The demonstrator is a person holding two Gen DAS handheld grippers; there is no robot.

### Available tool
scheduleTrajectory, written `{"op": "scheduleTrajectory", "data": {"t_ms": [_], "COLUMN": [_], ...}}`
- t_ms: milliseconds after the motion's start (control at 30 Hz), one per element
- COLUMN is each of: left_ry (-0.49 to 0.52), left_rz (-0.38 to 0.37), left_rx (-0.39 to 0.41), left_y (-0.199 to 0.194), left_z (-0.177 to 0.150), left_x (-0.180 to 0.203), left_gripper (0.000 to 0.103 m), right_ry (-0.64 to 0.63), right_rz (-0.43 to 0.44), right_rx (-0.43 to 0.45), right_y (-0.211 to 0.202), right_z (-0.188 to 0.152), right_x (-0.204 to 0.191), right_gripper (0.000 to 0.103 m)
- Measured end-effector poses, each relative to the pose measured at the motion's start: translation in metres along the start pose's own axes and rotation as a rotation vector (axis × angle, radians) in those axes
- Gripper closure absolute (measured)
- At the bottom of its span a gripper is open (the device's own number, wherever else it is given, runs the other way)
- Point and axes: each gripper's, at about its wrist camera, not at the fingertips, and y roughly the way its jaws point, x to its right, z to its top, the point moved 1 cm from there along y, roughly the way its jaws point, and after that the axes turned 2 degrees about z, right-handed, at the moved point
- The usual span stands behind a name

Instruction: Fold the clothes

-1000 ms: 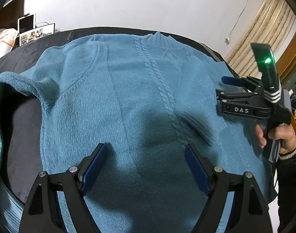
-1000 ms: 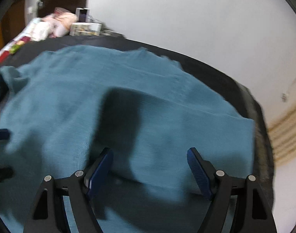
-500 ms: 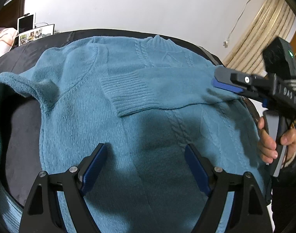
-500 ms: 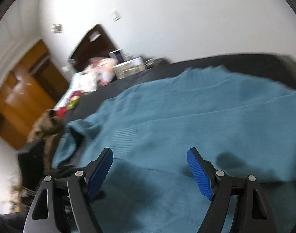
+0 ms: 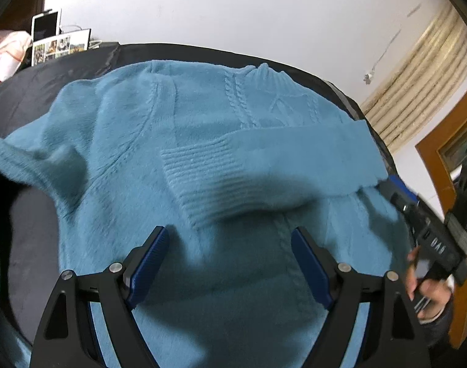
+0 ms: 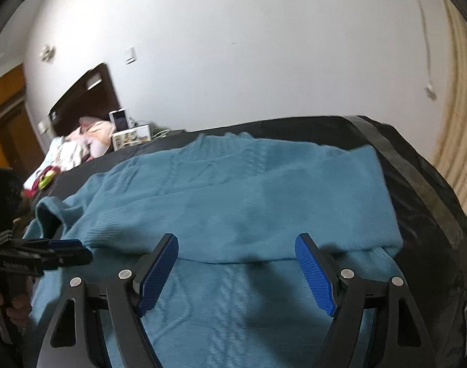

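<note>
A dark cloth-covered surface (image 5: 34,98) carries a teal cable-knit sweater (image 5: 202,116), spread front-up with its collar toward the white wall. One sleeve (image 5: 279,159) lies folded across the chest, its ribbed cuff (image 5: 202,178) ending near the middle of the body. The other sleeve (image 5: 6,159) trails off the left edge, bunched and not yet folded.

The left hand-held gripper (image 5: 230,263) hovers over the lower body of the sweater with its jaws spread wide and nothing between them. The right hand-held gripper (image 6: 236,270) is likewise spread and empty, hanging just above the near edge of the folded sleeve; in the left wrist view it appears at the sweater's right side, gripped by a hand (image 5: 430,288).

The step in hand looks like the second sleeve fold. To do it well, the left hand-held gripper should probably go to the trailing sleeve, pinch it near the cuff through both layers of knit, lift just enough to clear the body, and lay it straight across so that it overlaps the first sleeve evenly. The thick, fuzzy knit is likely to sag and drag, so a slow carry matters. The right hand-held gripper could rest on the folded sleeve to keep it from shifting.
</note>
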Motion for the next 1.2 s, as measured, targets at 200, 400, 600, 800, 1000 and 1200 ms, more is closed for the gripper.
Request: {"op": "scheduleTrajectory", "data": {"t_ms": [200,400,600,800,1000,1200], "left_ry": [-0.058,-0.119,-0.081,-0.084,-0.102,-0.124], "left_rz": [-0.004,-0.007,0.087,0.130,0.149,0.232], "left_rx": [0.023,0.064,0.094,0.119,0.242,0.286], "left_y": [0.012,0.017,0.017,0.013,-0.014,-0.017], "left_z": [0.018,0.025,0.025,0.033,0.054,0.059], "left_x": [-0.004,-0.005,0.000,-0.007,-0.013,-0.032], "left_gripper": [0.018,0.018,0.049,0.092,0.097,0.099], "right_ry": [-0.002,-0.079,-0.082,-0.058,-0.031,0.034], "right_rz": [-0.001,-0.029,-0.041,-0.060,-0.083,-0.147], "right_rx": [0.032,0.053,0.055,0.045,0.051,0.053], "right_y": [-0.005,-0.010,-0.011,-0.009,-0.009,-0.009], "right_z": [-0.001,-0.002,-0.002,-0.002,0.000,0.002], "right_x": [0.004,-0.008,-0.006,-0.001,0.007,0.027], "right_gripper": [0.023,0.023,0.023,0.023,0.023,0.023]}}
